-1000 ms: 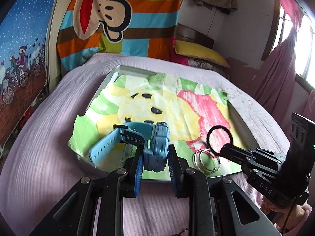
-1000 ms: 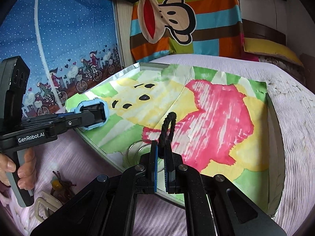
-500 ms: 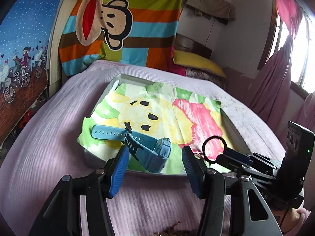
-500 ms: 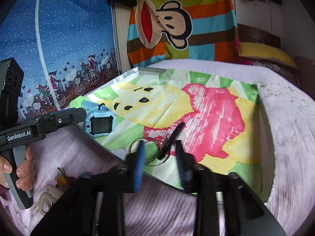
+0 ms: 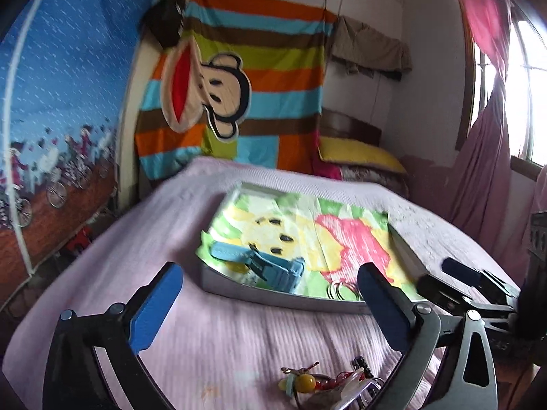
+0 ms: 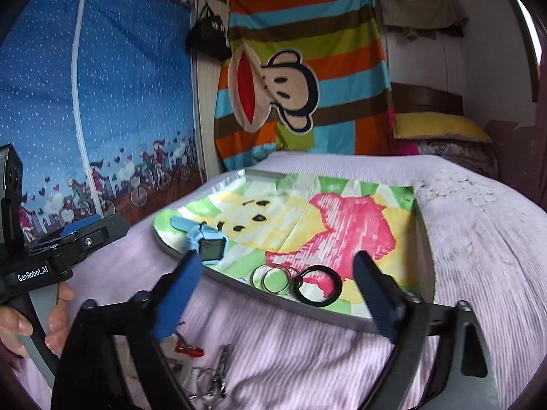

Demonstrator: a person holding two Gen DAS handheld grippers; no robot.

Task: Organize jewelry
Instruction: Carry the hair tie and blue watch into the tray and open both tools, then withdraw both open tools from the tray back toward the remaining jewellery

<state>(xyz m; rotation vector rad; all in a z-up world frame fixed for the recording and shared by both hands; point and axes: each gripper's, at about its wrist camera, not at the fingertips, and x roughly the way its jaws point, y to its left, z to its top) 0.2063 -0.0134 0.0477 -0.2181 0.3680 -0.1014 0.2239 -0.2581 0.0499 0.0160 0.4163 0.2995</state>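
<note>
Jaws of left gripper (image 5: 270,304) and right gripper (image 6: 280,294) gape wide, holding nothing.

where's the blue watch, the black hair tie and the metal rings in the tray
blue watch (image 6: 212,249), right wrist view, on its dark screen
black hair tie (image 6: 333,295), right wrist view, on the lower right of its loop
metal rings (image 6: 286,282), right wrist view, on the wire of the right ring

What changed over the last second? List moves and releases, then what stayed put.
The left gripper let go of the blue watch, the right gripper let go of the black hair tie; both now lie in the tray. Both grippers opened and drew back. The metal rings and tray stayed.
</note>
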